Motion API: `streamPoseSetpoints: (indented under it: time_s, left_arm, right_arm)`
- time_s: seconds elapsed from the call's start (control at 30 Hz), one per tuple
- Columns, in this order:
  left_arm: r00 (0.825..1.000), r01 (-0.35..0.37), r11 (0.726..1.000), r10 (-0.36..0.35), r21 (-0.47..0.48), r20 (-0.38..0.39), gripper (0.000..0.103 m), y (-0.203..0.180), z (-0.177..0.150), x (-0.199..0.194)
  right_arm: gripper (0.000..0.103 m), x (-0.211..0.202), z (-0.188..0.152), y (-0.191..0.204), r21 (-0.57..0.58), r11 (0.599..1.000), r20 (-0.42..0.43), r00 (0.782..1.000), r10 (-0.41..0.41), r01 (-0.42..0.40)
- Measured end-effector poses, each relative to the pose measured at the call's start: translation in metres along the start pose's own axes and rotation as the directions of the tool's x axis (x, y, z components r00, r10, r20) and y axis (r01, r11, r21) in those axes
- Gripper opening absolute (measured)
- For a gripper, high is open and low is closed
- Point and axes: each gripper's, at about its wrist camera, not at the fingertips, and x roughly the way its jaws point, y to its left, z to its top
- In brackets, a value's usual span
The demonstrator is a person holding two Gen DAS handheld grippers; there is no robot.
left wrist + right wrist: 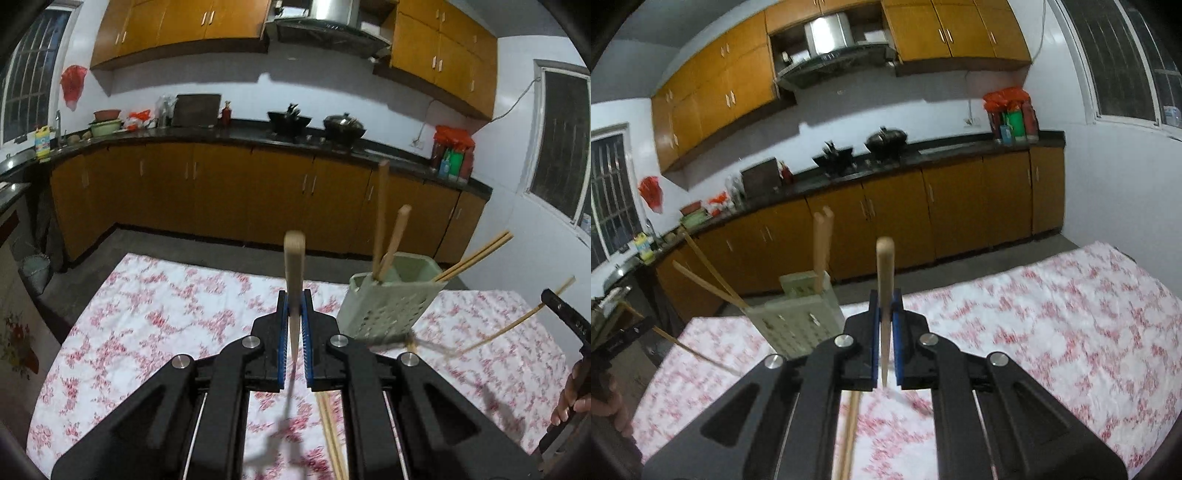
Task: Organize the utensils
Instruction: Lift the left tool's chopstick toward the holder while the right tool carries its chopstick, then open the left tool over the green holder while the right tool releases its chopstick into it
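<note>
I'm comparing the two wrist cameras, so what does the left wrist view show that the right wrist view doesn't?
Only the left wrist view shows the left tongs shut on a flat wooden handle and a pair of chopsticks lying on the cloth.

Only the right wrist view shows the right tongs shut on a rounded wooden handle.

Both show the green utensil holder with chopsticks and wooden handles inside, the floral tablecloth and the kitchen cabinets.

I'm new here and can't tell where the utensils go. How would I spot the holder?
Find the table under the white cloth with red flowers. Toward its far edge stands a pale green plastic utensil holder with a perforated front. It is the only upright container there, with wooden handles and bamboo chopsticks poking out.
</note>
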Motion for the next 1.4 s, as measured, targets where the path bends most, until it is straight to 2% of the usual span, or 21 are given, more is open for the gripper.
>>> streamPoseSetpoints:
  time_s: [0.13, 0.27, 0.47, 0.63, 0.77, 0.9, 1.03, 1.23, 1.33, 1.4]
  left_arm:
    - [0.997, 0.040, 0.999, -0.042, 0.028, 0.059, 0.008, -0.015, 0.017, -0.017]
    - [0.989, 0.078, 0.996, -0.081, 0.033, 0.126, 0.008, -0.032, 0.037, -0.029]
    - [0.956, 0.098, 0.994, -0.107, 0.048, 0.272, 0.007, -0.066, 0.076, -0.039]
    - [0.933, 0.090, 0.995, -0.102, 0.053, 0.345, 0.008, -0.083, 0.093, -0.029]
    - [0.938, 0.086, 0.995, -0.098, 0.051, 0.331, 0.008, -0.086, 0.089, -0.004]
    - [0.957, 0.084, 0.996, -0.091, 0.038, 0.277, 0.008, -0.082, 0.074, 0.028]
    - [0.970, 0.101, 0.995, -0.104, 0.025, 0.220, 0.008, -0.076, 0.062, 0.043]
    - [0.975, 0.118, 0.993, -0.120, 0.024, 0.187, 0.008, -0.075, 0.059, 0.044]
    - [0.974, 0.119, 0.993, -0.120, 0.021, 0.191, 0.009, -0.075, 0.060, 0.040]
    - [0.973, 0.116, 0.993, -0.117, 0.015, 0.201, 0.018, -0.073, 0.062, 0.033]
  right_arm:
    - [0.008, -0.019, 0.027, 0.011, 0.008, 0.996, 0.066, 0.994, 0.085, -0.085]
    - [0.008, -0.032, 0.055, 0.029, 0.002, 0.989, 0.149, 0.978, 0.147, -0.149]
    - [0.008, -0.034, 0.085, 0.061, -0.035, 0.987, 0.264, 0.951, 0.161, -0.157]
    - [0.008, -0.012, 0.098, 0.077, -0.045, 0.989, 0.310, 0.939, 0.147, -0.140]
    - [0.008, 0.017, 0.094, 0.080, -0.057, 0.992, 0.299, 0.946, 0.125, -0.113]
    - [0.008, 0.049, 0.079, 0.080, -0.052, 0.993, 0.225, 0.968, 0.114, -0.105]
    - [0.008, 0.067, 0.067, 0.076, -0.037, 0.994, 0.160, 0.981, 0.111, -0.107]
    - [0.012, 0.068, 0.060, 0.077, -0.038, 0.993, 0.132, 0.985, 0.112, -0.108]
    - [0.022, 0.057, 0.061, 0.078, -0.048, 0.994, 0.150, 0.983, 0.108, -0.102]
    - [0.024, 0.045, 0.062, 0.077, -0.053, 0.994, 0.167, 0.981, 0.101, -0.093]
